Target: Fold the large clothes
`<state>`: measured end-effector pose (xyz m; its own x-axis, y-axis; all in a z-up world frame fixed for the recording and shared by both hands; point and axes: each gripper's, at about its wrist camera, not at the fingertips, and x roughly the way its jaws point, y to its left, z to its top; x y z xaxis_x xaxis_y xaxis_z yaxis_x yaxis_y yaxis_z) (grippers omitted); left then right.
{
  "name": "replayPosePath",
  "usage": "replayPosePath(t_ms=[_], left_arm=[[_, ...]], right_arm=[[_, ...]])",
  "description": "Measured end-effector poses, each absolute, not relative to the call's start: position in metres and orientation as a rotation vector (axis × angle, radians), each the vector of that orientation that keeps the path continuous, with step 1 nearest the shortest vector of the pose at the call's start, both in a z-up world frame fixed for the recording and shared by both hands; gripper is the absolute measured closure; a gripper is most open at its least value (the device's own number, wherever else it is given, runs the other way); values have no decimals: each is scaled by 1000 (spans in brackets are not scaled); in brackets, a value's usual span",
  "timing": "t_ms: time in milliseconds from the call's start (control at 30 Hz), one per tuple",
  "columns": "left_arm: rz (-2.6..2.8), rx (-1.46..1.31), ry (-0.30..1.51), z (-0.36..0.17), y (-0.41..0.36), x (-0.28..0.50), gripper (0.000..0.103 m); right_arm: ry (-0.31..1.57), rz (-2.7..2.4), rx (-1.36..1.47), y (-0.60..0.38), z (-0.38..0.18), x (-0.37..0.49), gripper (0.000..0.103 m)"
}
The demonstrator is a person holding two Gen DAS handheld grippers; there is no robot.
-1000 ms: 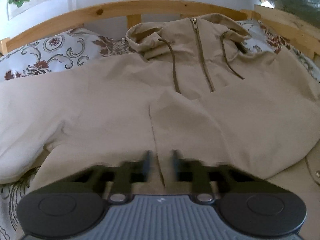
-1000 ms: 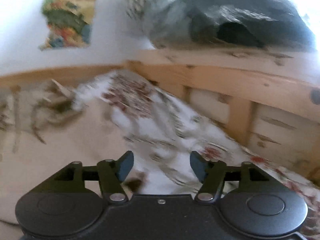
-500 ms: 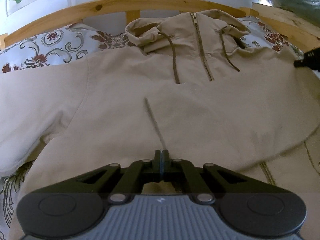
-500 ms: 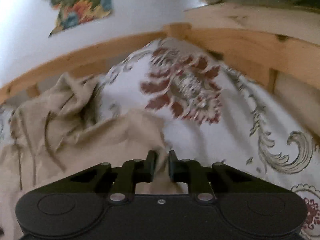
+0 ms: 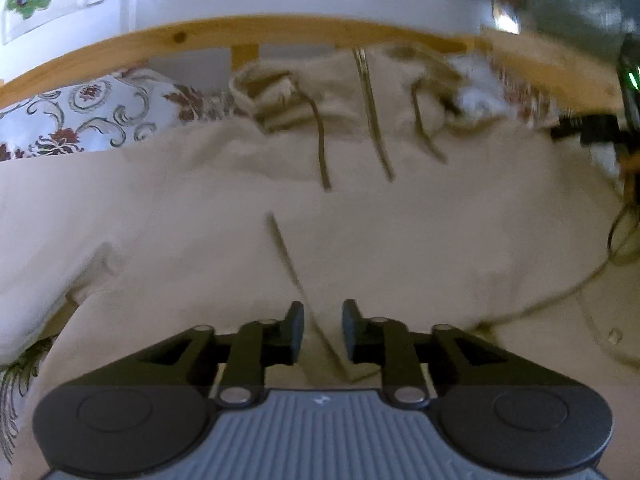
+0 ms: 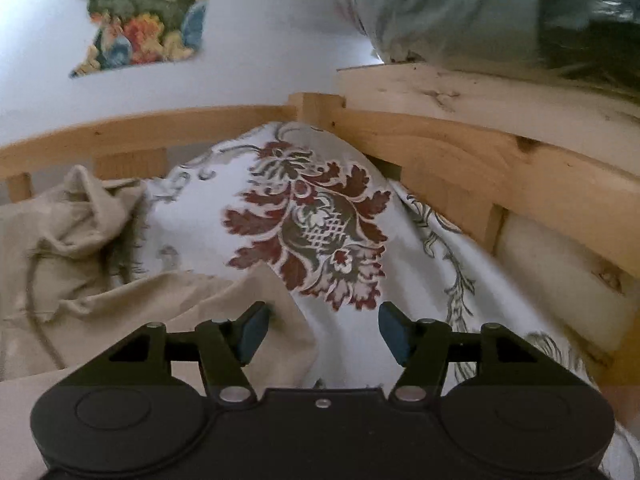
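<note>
- The beige hoodie (image 5: 248, 216) lies spread across the bed, filling the middle of the left view; its hood sits top centre, against the wooden rail (image 5: 168, 42).
- Left gripper (image 5: 322, 330), bottom centre: jaws opening, a fabric crease between them, not pinched.
- Right gripper (image 6: 320, 330), bottom centre: jaws opening over the hoodie's edge and the floral sheet (image 6: 320, 220), gripping nothing.

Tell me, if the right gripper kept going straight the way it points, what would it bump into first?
Probably the floral bedcover. The right gripper, jaws opening with nothing between them, points down at it just past the beige hoodie's edge; depth is hard to judge.
</note>
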<state>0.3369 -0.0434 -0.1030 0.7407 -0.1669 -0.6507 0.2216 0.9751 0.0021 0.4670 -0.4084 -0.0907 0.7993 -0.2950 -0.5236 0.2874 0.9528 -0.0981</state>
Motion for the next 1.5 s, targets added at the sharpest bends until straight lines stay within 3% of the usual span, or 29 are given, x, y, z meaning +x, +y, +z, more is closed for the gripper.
replayPosePath(t_ms=[167,200,233,300,533,633,733,800,867,1267,1500], left_arm=[[-223,75,739,-101,-43,340,78],[-222,55,738,-100,-40,340,70],[-213,39,738,-98,-36,338,51],[-189,10,718,-93,-28,332,37],[-144,25,697,-71,-8,310,28],[-130,19,686,-57,3,296,16],[-122,-4,689,-45,17,278,13],[-99,-14,692,-38,26,265,7],[-54,-33,689,-32,36,250,0],[361,-154,591,-2,141,165,1],[600,-224,517,-3,221,190,1]], right_arm=[[558,-368,-90,-400,-86,458,41],[554,-339,-92,-394,-83,448,40],[548,-293,-105,-386,-79,430,38],[537,-264,-154,-369,-77,398,23],[590,-316,-387,-358,-126,347,22],[597,-342,-289,-361,-112,346,19],[558,-275,-191,-347,-88,326,16],[518,-225,-138,-331,-74,305,4],[484,-191,-66,-315,-62,282,2],[539,50,257,-222,-34,150,1],[585,119,28,-178,-71,148,1]])
